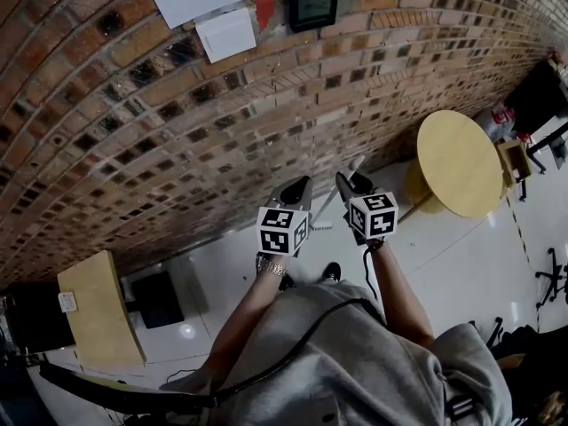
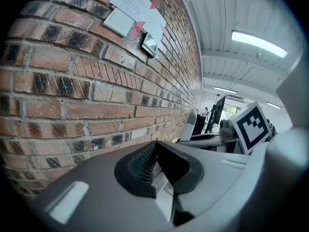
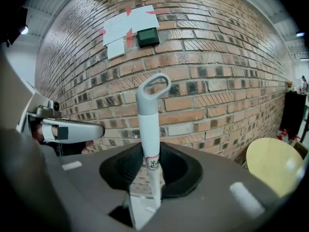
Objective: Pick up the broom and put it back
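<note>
The broom's handle (image 3: 148, 115) is pale grey with a loop at its top end and a small label lower down. It stands upright between the jaws of my right gripper (image 3: 149, 153), which is shut on it, in front of the brick wall (image 3: 217, 81). In the head view the handle (image 1: 353, 165) shows as a thin white bar beside my right gripper (image 1: 343, 181). The broom's head is hidden. My left gripper (image 1: 300, 185) hangs just left of it, apart from the handle. Its jaws (image 2: 155, 146) meet at the tips with nothing between them.
Papers and a small dark screen (image 1: 312, 7) hang on the brick wall ahead. A round yellow table (image 1: 457, 162) stands to the right on the white floor. A light wooden stand (image 1: 98, 313) and a black box (image 1: 160, 298) sit at the lower left.
</note>
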### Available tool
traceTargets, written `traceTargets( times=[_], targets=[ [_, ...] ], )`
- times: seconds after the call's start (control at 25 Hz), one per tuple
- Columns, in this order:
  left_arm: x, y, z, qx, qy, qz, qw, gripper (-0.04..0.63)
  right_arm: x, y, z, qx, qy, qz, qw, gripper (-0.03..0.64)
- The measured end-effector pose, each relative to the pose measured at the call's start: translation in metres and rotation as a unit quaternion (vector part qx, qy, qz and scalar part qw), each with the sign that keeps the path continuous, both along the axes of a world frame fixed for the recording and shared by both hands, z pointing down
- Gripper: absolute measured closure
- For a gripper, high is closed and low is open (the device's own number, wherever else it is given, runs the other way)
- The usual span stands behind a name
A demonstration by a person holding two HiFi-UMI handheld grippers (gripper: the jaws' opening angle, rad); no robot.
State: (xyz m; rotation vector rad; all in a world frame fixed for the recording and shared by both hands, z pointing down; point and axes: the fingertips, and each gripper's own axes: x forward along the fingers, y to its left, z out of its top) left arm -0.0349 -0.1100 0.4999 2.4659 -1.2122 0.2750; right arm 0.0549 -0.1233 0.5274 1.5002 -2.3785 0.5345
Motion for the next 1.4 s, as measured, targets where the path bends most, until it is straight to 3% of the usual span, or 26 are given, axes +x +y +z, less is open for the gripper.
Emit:
traceTargets(
  times=[0.76,1.0,1.4],
  targets=[
    [0.0025,-0.0029,0.0005,0.006,-0.007,0.002,1.0000,0.591,0.0030,-0.0034,-0.0069,0.004,0.010,0.001,1.000,0.518],
    [0.0042,-0.0053,-0.0027,-0.003,0.023,-0.001,0.9997,0.591,0.0025,-0.0057,-0.0076,0.003,0.010,-0.003,1.000,0.518],
    [0.0068,-0.0073,0.0007,-0.007,0.005,-0.001,1.0000,0.591,0.0021,-0.0058,-0.0085,0.002,0.008,-0.007,1.000,0.518]
  ],
)
